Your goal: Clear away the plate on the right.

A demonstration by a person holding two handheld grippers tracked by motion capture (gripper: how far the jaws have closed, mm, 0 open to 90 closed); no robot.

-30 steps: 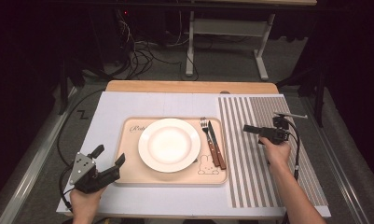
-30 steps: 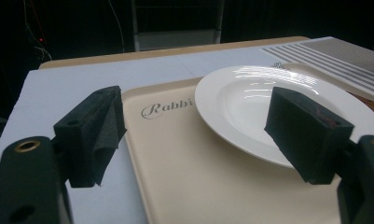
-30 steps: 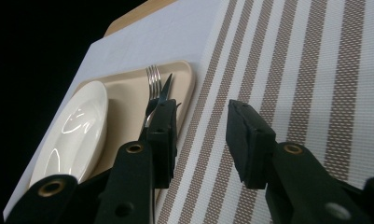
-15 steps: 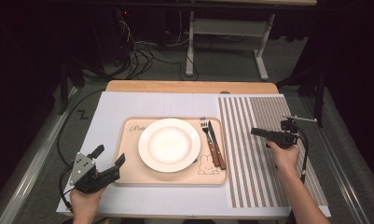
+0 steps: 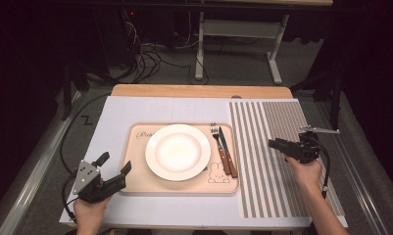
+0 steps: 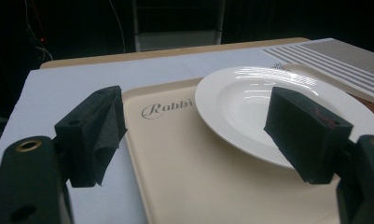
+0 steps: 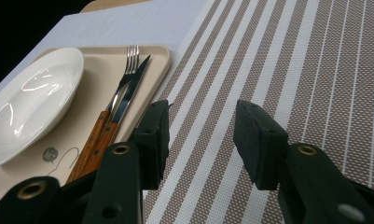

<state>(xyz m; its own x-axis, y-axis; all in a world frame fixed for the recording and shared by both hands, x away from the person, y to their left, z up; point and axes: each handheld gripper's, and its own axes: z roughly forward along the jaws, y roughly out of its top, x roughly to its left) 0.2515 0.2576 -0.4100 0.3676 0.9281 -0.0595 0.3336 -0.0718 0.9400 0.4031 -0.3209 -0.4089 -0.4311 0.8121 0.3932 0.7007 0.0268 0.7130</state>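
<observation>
A white plate (image 5: 178,151) rests on a beige tray (image 5: 135,181) printed with a rabbit. To the plate's right on the tray lie a fork (image 5: 215,134) and a knife (image 5: 226,147) with wooden handles, side by side. My left gripper (image 5: 115,161) stands open at the tray's near left corner; in the left gripper view its jaws (image 6: 194,116) frame the plate (image 6: 250,93) and hold nothing. My right gripper (image 5: 272,144) hovers over the striped mat, pointing left toward the cutlery. Its jaws (image 7: 201,126) have just been opening, with nothing between them. The fork (image 7: 128,60) and knife (image 7: 128,93) lie left of it.
A brown and white striped mat (image 5: 267,127) covers the table's right part, and a white cover (image 5: 115,112) the left. A wooden edge (image 5: 199,91) runs along the back. Beyond it are a dark floor, cables and desk legs (image 5: 200,54).
My right gripper has drawn back to the right across the striped mat, away from the fork and knife, and its jaws stand wider. The left gripper has stayed put.
</observation>
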